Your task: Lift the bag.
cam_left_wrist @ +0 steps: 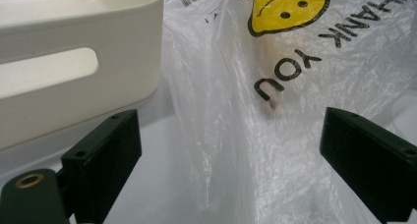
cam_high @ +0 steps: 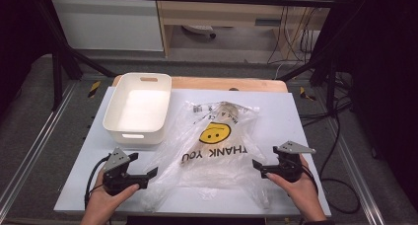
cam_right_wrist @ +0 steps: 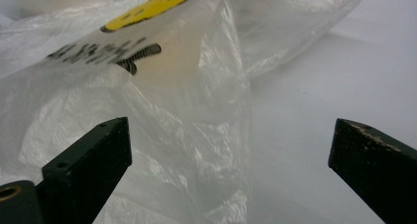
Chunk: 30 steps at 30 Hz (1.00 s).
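A clear plastic bag [cam_high: 215,146] printed with a yellow smiley face and "THANK YOU" lies spread on the white table [cam_high: 286,116]. My left gripper [cam_high: 154,172] rests at the bag's near left corner with its jaws wide apart. In the left gripper view the bag's film [cam_left_wrist: 231,135] rises between the jaws, and neither pad presses on it. My right gripper [cam_high: 256,164] sits at the bag's near right edge, open too. A fold of the bag [cam_right_wrist: 196,130] stands between the jaws in the right gripper view, untouched by the pads.
A white plastic tub [cam_high: 139,108] with handle slots stands at the back left, its side against the bag; it looks empty. In the left gripper view the tub [cam_left_wrist: 74,62] is close on the left. Bare table lies right of the bag.
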Available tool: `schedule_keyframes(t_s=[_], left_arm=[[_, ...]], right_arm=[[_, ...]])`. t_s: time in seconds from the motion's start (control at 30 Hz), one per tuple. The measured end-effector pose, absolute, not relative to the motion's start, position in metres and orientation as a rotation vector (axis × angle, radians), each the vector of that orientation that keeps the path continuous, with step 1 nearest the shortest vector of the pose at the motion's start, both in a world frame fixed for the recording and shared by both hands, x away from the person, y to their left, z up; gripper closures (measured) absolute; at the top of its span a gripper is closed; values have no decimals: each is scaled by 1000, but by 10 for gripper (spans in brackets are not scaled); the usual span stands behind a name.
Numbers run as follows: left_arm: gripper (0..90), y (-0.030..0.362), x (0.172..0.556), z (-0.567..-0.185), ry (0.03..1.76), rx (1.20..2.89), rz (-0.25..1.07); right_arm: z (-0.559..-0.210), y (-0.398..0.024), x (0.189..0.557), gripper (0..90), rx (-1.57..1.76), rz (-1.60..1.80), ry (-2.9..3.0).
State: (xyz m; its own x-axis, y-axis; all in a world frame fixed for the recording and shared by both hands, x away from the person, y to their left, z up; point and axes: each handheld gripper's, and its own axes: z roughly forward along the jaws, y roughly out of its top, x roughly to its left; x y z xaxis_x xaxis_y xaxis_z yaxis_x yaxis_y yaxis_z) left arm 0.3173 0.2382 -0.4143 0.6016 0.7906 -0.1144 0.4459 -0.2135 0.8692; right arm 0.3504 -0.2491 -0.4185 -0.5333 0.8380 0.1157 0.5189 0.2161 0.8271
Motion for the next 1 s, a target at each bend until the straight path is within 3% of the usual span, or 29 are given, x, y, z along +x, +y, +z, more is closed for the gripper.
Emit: schedule_keyframes(t_s=[0.3, 1.0], left_arm=[[77, 247, 317, -407, 1027, 1755, 457], [76, 280, 323, -399, 1106, 1668, 534]], right_arm=[[-400, -243, 355, 32, 1204, 1353, 1984], [-393, -246, 365, 49, 1243, 1350, 1895]])
